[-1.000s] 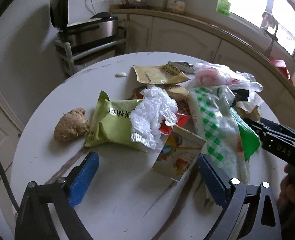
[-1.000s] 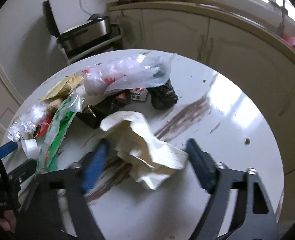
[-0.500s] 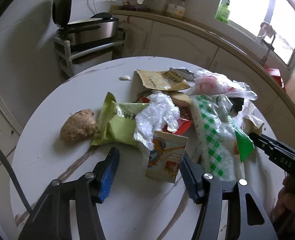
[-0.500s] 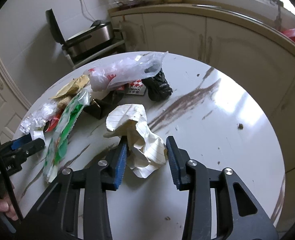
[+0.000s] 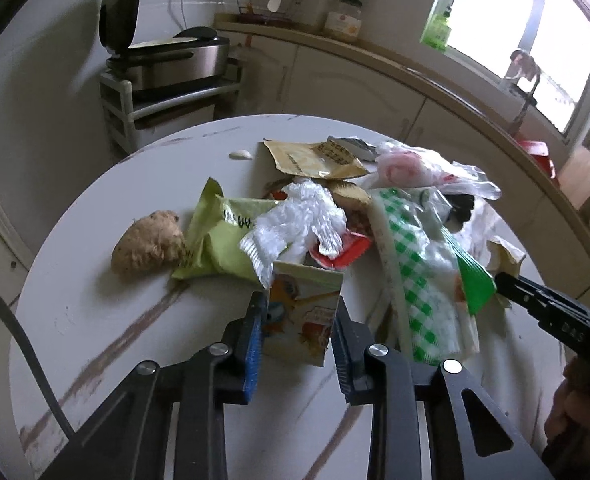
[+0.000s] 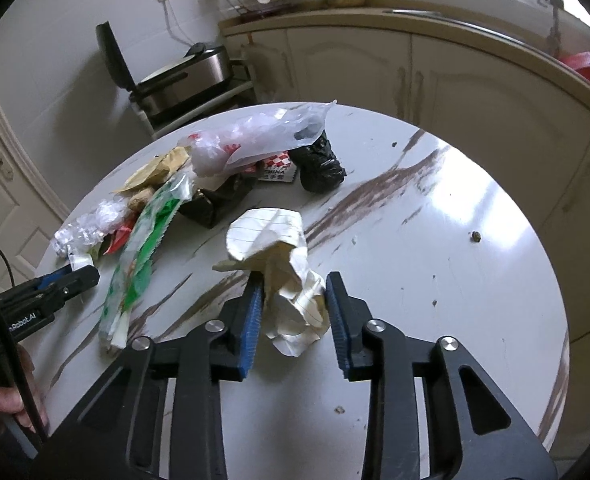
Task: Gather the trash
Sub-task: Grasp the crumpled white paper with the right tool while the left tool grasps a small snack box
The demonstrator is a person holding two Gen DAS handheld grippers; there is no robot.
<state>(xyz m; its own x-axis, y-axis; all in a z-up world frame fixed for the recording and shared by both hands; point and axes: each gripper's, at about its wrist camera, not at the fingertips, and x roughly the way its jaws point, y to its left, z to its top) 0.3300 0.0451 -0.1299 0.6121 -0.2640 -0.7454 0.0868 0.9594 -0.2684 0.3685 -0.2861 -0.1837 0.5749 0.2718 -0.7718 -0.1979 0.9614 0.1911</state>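
Kitchen, round white table [image 6: 435, 264] – streaked brown, litter-strewn, cabinets [image 6: 375, 68] behind

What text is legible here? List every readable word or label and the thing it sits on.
"CHINA": on the red-and-white checked packet beside the black bag.
"nRobot.AI", start cut off: on the left claw body, right wrist view.
"DAS": on the right claw body, left wrist view.
Dark characters on the green snack bag: too blurred to read.
Print on the yellow packet and the cartoon sachet: too small to read.
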